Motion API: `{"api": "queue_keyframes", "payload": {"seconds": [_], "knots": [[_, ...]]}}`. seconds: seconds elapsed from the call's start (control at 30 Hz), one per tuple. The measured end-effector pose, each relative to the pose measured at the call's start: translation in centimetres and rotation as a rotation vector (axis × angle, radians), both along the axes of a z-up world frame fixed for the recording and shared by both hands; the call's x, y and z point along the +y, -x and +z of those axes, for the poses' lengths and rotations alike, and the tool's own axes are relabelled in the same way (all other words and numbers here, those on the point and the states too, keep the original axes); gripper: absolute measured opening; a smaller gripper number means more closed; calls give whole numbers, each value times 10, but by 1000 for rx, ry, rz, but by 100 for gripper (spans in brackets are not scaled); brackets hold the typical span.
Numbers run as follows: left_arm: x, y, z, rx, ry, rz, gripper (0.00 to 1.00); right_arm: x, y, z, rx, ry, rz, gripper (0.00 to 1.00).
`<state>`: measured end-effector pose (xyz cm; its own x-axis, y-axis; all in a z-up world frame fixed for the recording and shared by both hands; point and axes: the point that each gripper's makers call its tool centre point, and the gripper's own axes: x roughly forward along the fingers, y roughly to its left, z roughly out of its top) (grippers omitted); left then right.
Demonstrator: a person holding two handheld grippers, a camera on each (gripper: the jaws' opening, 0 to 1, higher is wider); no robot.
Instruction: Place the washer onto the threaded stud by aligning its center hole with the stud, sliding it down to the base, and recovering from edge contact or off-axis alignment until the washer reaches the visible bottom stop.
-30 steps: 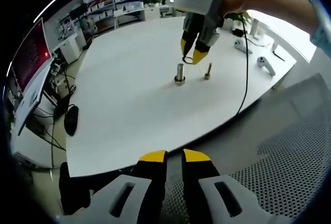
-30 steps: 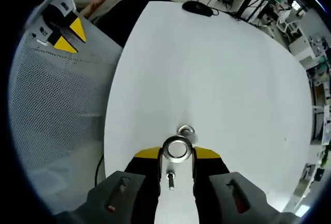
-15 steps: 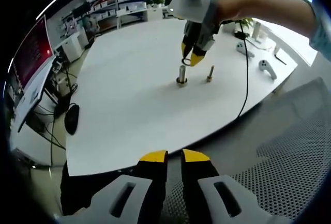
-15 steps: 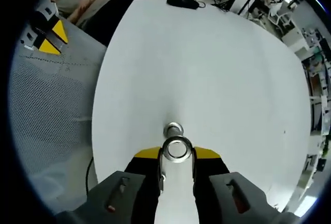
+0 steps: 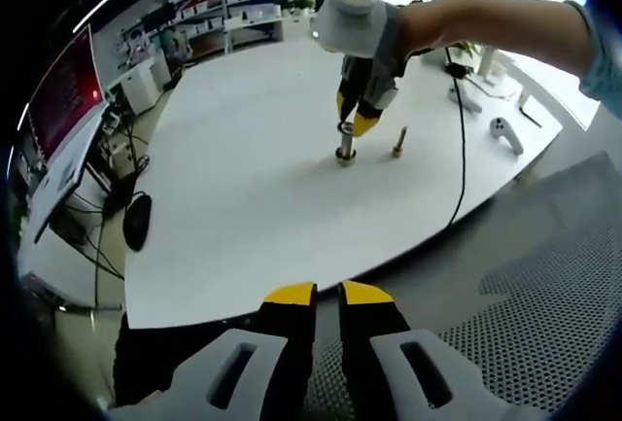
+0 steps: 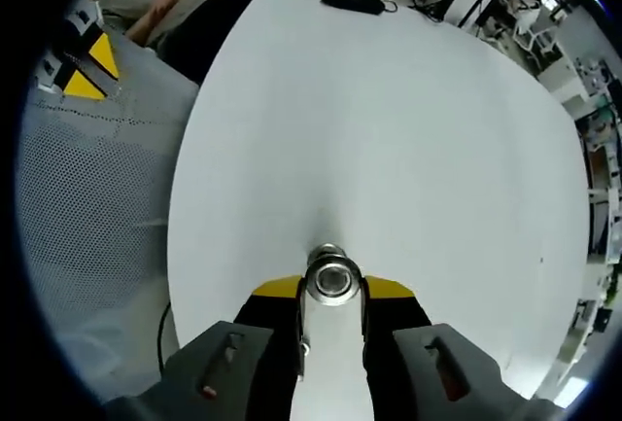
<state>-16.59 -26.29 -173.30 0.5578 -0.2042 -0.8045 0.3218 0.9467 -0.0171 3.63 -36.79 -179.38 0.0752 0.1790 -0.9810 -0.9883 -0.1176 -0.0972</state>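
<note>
One washer (image 6: 332,280) lies flat between the right gripper (image 6: 331,290) fingertips, clamped, hole facing up, directly over one upright stud (image 5: 344,142). One bolt (image 5: 398,142) stands beside. Left gripper (image 5: 328,294) jaws are nearly closed, holding nothing.

right gripper (image 6: 331,290): clamped, pointing down, forearm outstretched | left gripper (image 5: 328,293): jaws nearly together, held back

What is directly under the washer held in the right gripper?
The washer sits over the threaded stud, whose top shows through its hole. The right gripper covers the stud's shaft and base in its own view.
</note>
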Motion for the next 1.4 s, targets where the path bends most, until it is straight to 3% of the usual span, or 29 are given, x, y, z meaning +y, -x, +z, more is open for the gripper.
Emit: {"api": "queue_keyframes", "payload": {"seconds": [1.03,1.4], "knots": [[-1,-1,0,-1,11,-2,6,3,6,-42,18,47,-9,23],[-1,-1,1,-2,12,-3,6,1,7,-44,27,63,-12,23]]}}
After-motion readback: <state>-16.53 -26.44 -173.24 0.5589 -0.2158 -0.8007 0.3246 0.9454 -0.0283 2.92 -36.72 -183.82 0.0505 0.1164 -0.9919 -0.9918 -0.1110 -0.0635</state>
